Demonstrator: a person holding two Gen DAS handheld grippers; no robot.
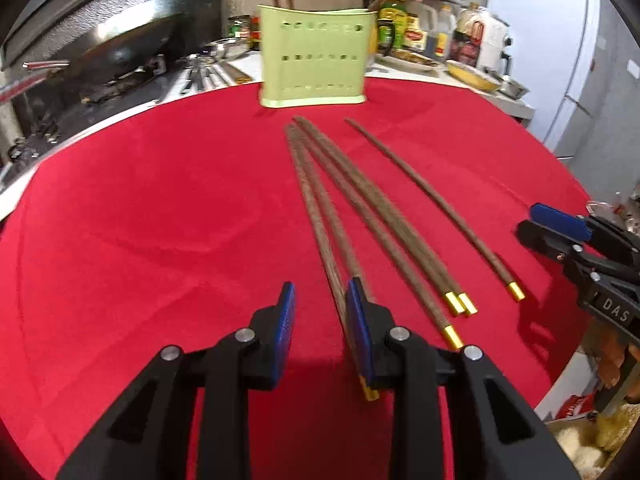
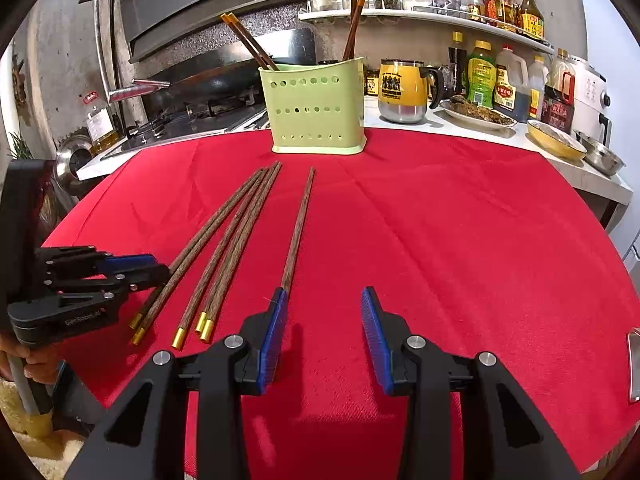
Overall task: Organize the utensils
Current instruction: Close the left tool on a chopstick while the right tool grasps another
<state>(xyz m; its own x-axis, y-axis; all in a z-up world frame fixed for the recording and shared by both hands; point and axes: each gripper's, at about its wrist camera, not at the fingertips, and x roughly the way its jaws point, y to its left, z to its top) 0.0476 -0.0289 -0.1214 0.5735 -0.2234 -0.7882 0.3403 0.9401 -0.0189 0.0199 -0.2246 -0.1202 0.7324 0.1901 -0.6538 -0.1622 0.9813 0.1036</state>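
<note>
Several brown chopsticks with gold caps point(image 1: 360, 216) lie on the red cloth point(image 1: 160, 220), tips toward a green perforated holder point(image 1: 316, 56) that has several chopsticks standing in it point(image 2: 352, 28). My left gripper point(image 1: 320, 300) is open just above the cloth, its right finger over the leftmost chopstick pair. It also shows in the right wrist view point(image 2: 156, 266). My right gripper point(image 2: 324, 304) is open and empty; its left finger sits at the near end of a lone chopstick point(image 2: 298, 224). The holder also shows in the right wrist view point(image 2: 316, 108).
Behind the cloth is a counter with a wok and stove point(image 2: 208, 80), a yellow mug point(image 2: 400, 88), sauce bottles point(image 2: 480, 74), a plate of food point(image 2: 476, 112), bowls point(image 2: 556, 140) and a white appliance point(image 2: 592, 92).
</note>
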